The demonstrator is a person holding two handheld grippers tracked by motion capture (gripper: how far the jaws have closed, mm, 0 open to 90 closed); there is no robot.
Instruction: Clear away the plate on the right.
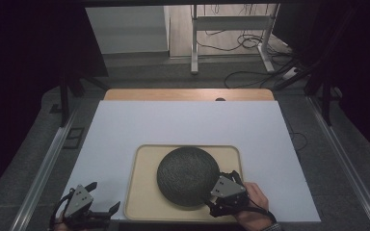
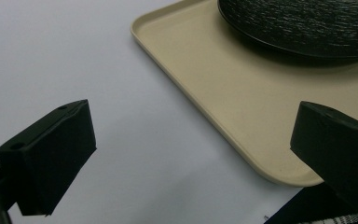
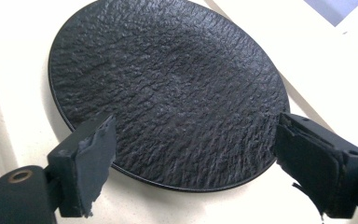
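plate point(image 3: 168, 88): on the tray point(image 1: 142, 192), just ahead of the right gripper point(image 3: 191, 158)
tray: right of the left gripper point(image 2: 186, 154)

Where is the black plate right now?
In the high view the black plate lies on the beige tray near the table's front edge, with the open right gripper at its right rim.

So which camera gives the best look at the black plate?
The right gripper view: the black plate shows nearly whole with its rough texture. The high view shows it small on the tray; the left gripper view catches its edge.
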